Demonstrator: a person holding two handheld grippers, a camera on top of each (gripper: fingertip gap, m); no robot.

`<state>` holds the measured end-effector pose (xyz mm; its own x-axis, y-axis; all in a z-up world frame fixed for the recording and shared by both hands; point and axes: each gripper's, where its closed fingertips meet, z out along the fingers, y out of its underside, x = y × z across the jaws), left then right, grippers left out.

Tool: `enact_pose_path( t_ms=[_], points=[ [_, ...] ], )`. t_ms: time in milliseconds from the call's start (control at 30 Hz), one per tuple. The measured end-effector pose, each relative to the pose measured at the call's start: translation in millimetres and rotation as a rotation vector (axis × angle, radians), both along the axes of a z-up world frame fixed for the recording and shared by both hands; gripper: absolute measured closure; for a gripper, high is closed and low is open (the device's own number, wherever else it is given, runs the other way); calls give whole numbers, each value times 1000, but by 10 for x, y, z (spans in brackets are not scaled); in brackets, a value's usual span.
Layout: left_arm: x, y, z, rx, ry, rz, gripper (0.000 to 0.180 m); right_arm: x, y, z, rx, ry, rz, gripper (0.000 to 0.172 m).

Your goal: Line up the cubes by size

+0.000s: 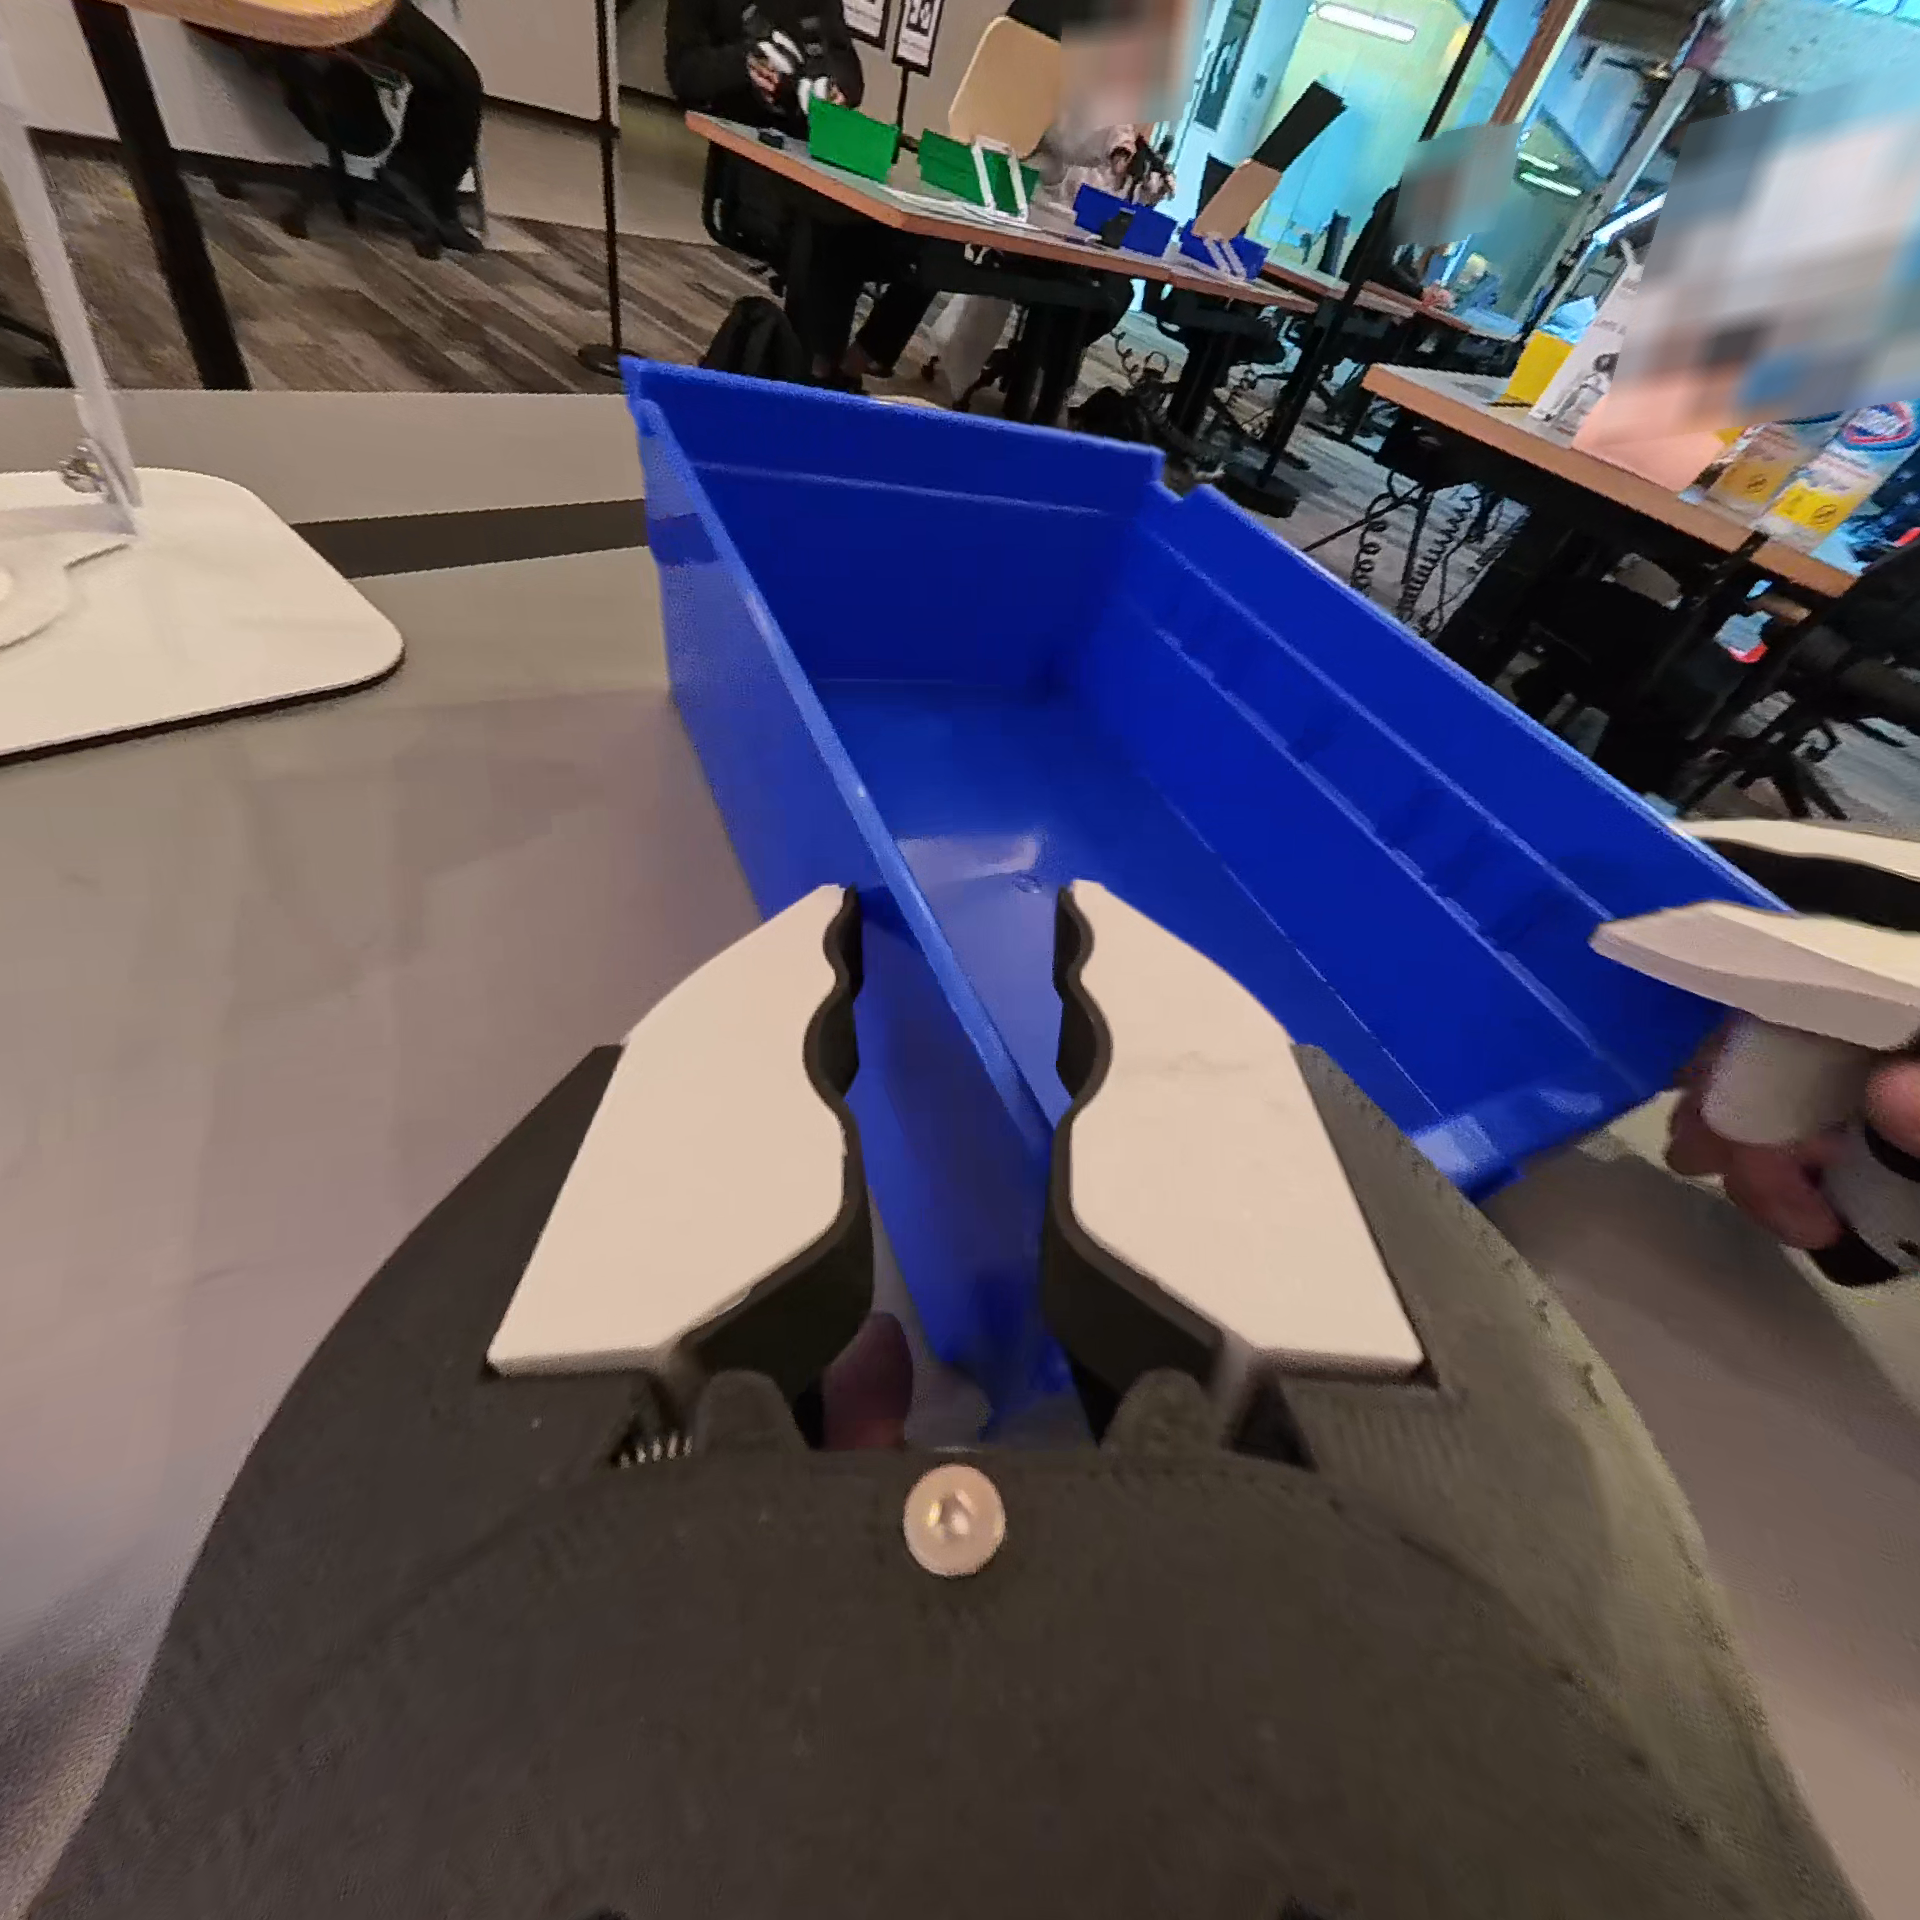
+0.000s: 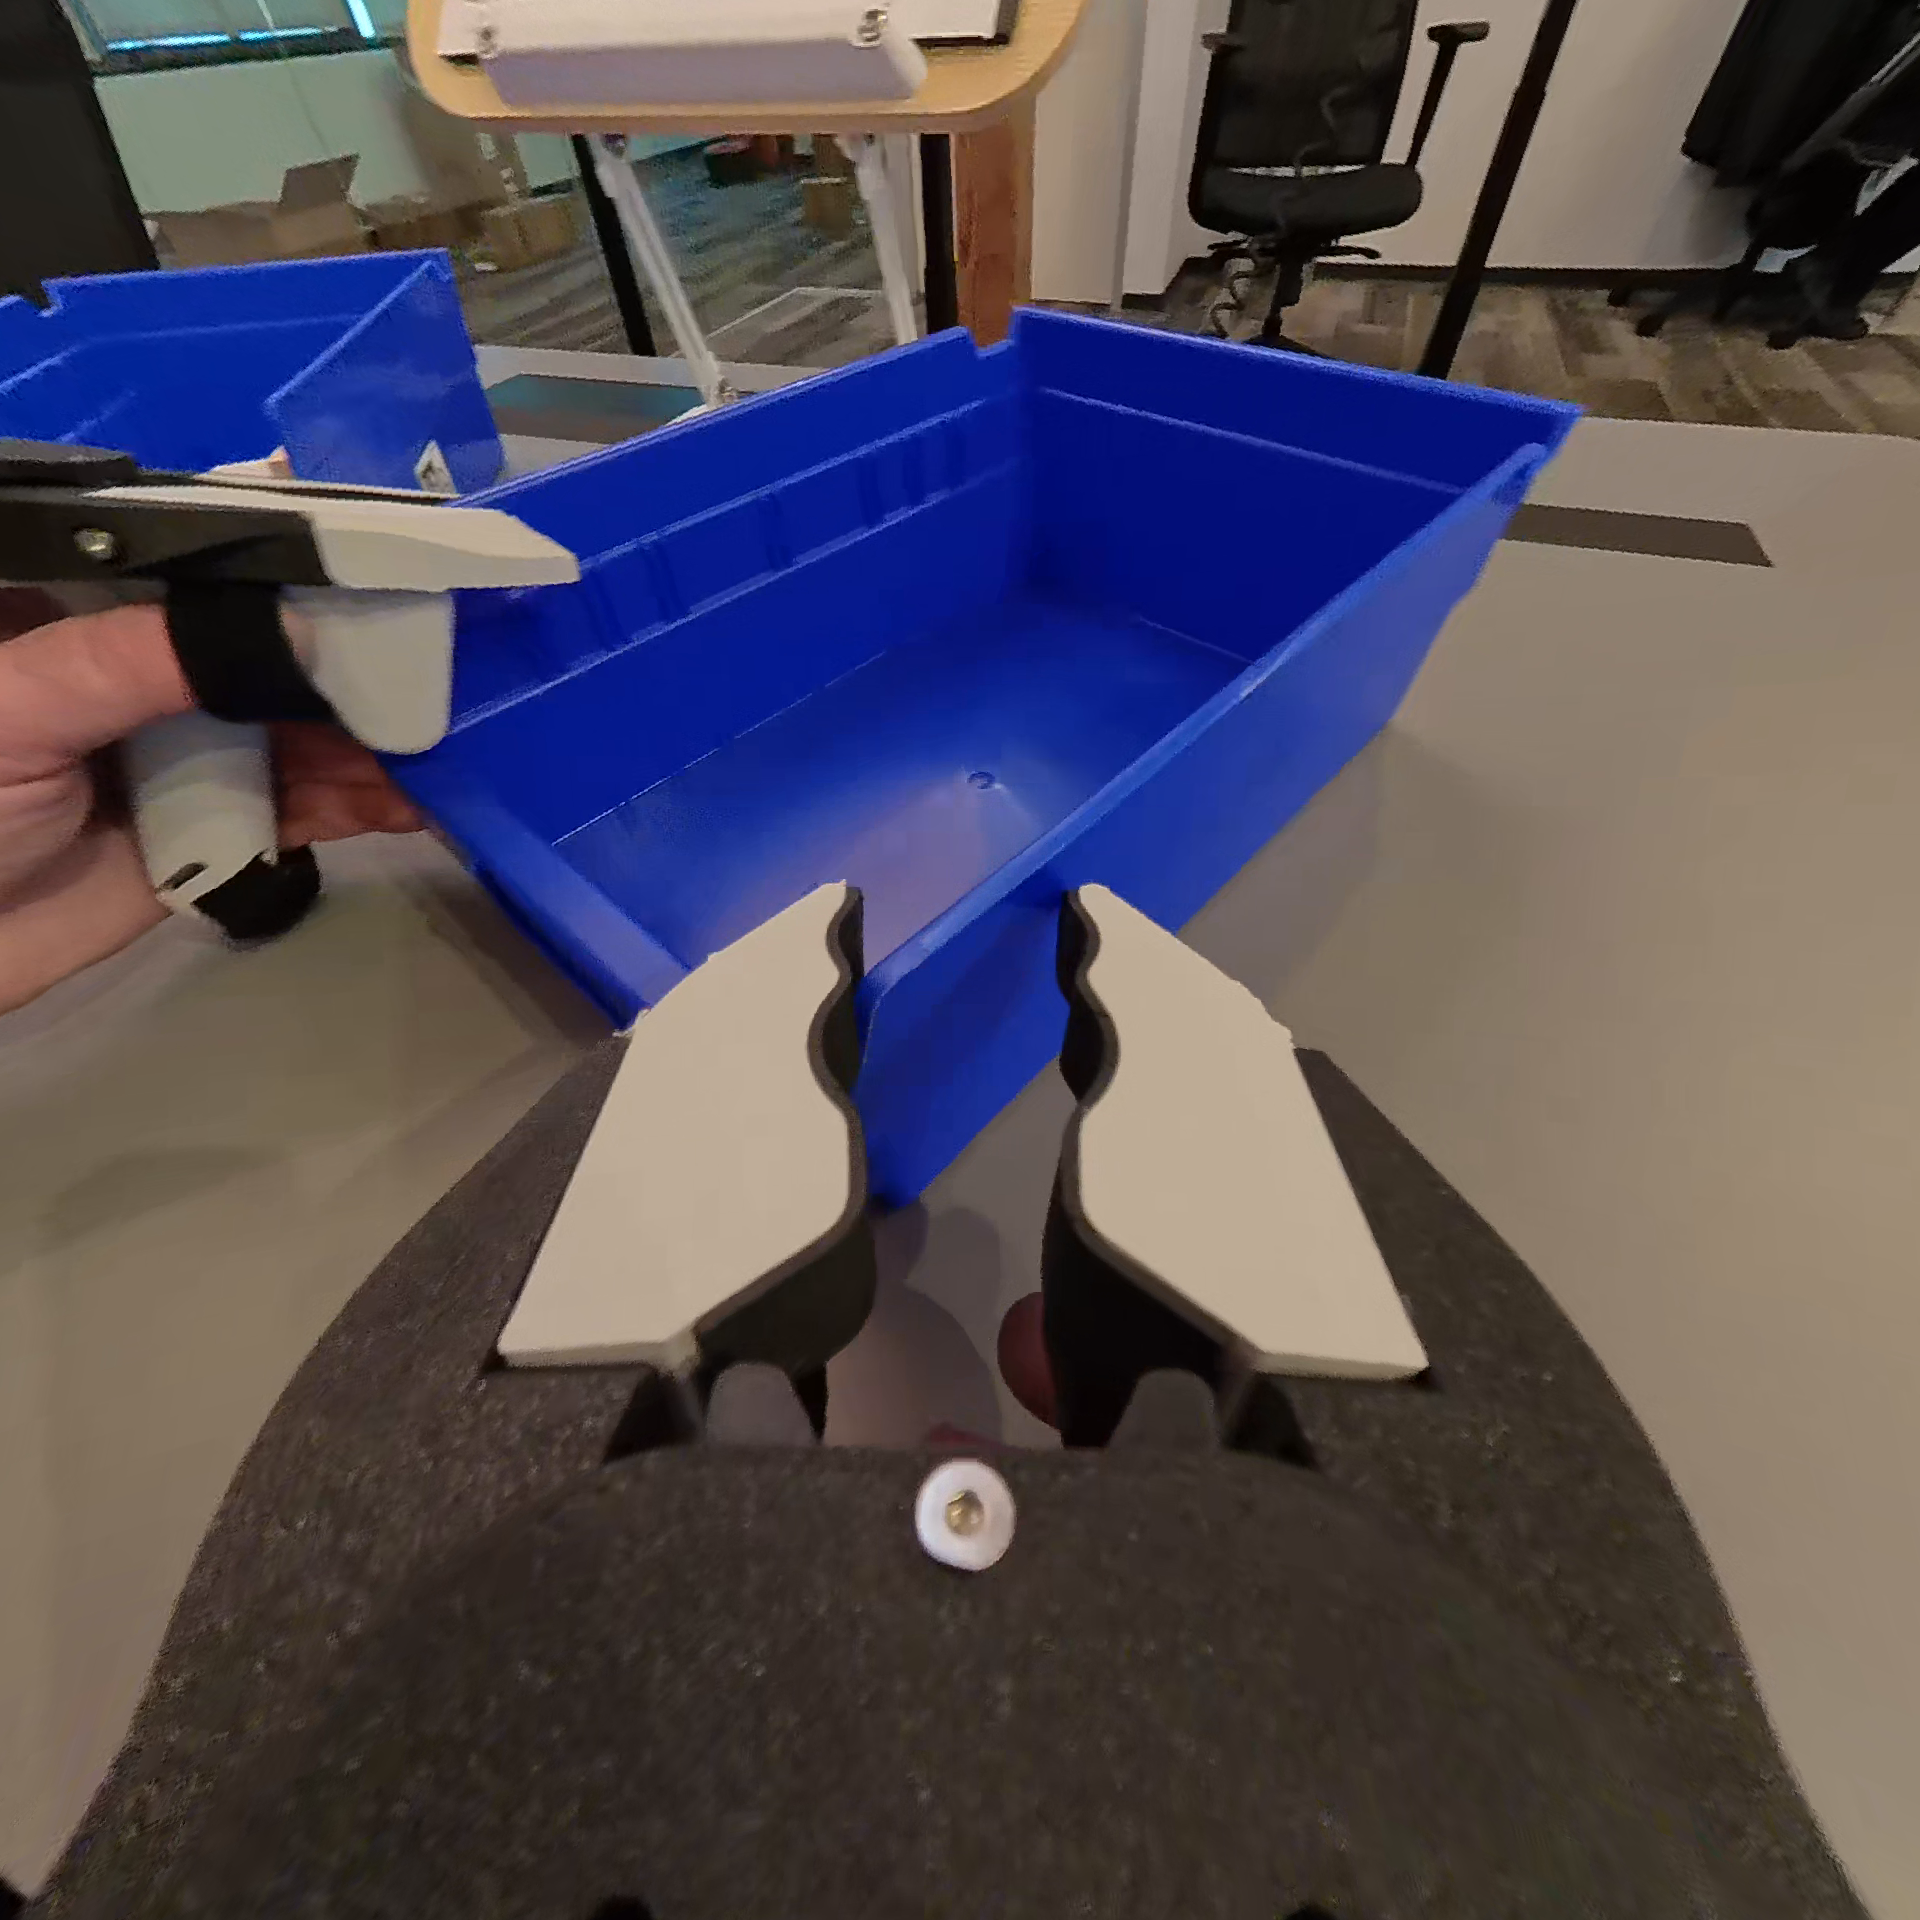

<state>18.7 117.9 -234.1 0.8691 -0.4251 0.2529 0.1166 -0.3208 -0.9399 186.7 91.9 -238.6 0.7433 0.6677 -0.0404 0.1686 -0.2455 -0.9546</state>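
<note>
No cubes show in either view. An empty blue bin stands on the grey table and also shows in the right wrist view. My left gripper straddles the bin's left side wall, which runs between the fingers. The pads do not press on it, so it is open. It also shows at the left of the right wrist view, at the bin's rim. My right gripper straddles the opposite side wall near the bin's front corner, with a gap at the right pad. It is open. It also shows at the right edge of the left wrist view.
A second blue bin stands behind the first at the left. A white stand base lies on the table at the left. A dark strip crosses the grey table. Desks, chairs and seated people are beyond.
</note>
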Motion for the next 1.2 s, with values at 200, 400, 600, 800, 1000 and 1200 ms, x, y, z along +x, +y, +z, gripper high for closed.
enact_pose_path(
  t_ms=[200,400,600,800,1000,1200],
  points=[
    [242,17,27,6,-68,-58,136,205,318,-54,14,-39,-75,139],
    [451,143,46,-4,-114,-93,130,362,651,-104,1,-62,-106,135],
    [551,312,60,-9,-162,-84,129,437,949,-114,-13,-63,-124,133],
    [635,421,67,-13,-210,-86,131,513,1217,-139,-34,-37,-145,134],
    [714,520,70,-9,-233,-96,129,576,1412,-149,-56,-14,-166,136],
    [752,641,73,-7,-245,-94,128,610,1567,-164,-84,14,-176,137]
  ],
)
